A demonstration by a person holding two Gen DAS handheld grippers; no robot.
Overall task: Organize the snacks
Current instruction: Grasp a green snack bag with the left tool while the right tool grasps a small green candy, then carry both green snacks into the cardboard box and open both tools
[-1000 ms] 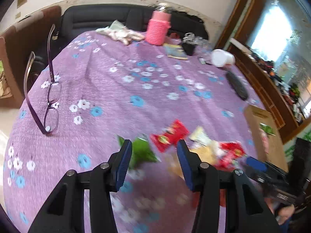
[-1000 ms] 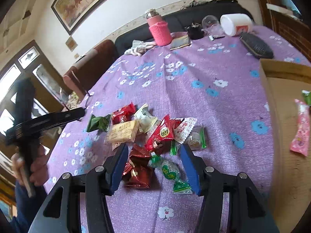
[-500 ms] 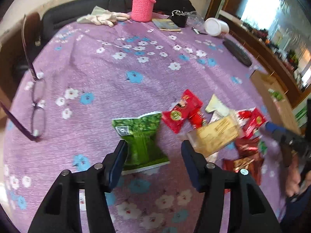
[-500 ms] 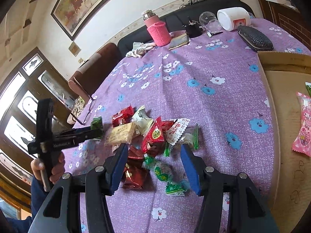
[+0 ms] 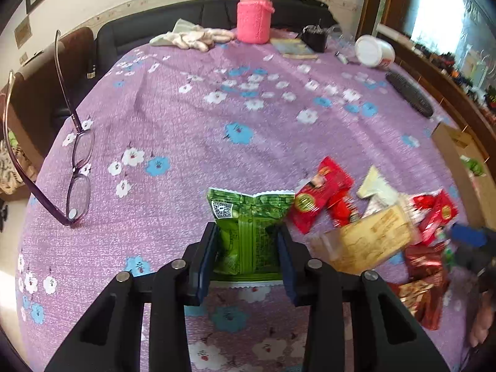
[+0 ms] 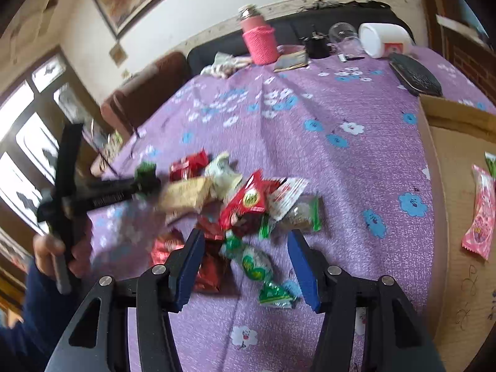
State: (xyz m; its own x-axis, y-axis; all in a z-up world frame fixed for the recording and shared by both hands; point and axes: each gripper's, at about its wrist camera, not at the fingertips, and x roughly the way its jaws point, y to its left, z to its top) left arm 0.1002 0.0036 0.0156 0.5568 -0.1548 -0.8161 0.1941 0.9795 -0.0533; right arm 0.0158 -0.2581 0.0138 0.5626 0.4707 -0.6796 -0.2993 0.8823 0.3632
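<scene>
left hand-held gripper (image 5: 246, 248) pinching the green snack packet (image 5: 248, 232) between its pads, right hand-held gripper (image 6: 246, 262) spread over the snack pile (image 6: 241, 210); next, presumably, carriage rightward to the cardboard box (image 6: 458, 217).

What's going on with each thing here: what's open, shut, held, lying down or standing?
left gripper: shut on green snack packet
green snack packet: pinched between the fingers
right gripper: open, holding nothing
snack pile: loose on the tablecloth
cardboard box: open, pink snack packet inside
glasses: unfolded
pink bottle: upright, capped
white jar: on its side
</scene>
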